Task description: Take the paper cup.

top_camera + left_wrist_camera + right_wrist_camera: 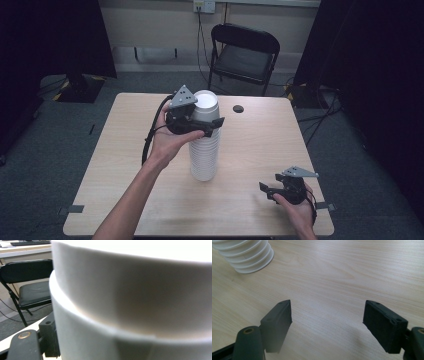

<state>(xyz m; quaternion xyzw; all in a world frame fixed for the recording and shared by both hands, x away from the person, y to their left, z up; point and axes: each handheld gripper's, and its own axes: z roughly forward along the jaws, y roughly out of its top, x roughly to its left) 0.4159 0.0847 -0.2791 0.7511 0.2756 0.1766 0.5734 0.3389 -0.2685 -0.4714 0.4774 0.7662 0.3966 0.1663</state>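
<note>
Stack of white cups [204,145] stands upright at table centre, long axis vertical. Left gripper [202,119] clamps the top cup [205,106]; right gripper [270,191], jaws apart and empty, rests at the stack's 4 o'clock.

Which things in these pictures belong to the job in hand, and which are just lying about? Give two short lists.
In the job:
- cup stack, standing on the table
- top cup
- left gripper, closed around the top cup
- right gripper, open and low over the table

Lying about:
- chair behind the table
- dark disc on the table
</note>
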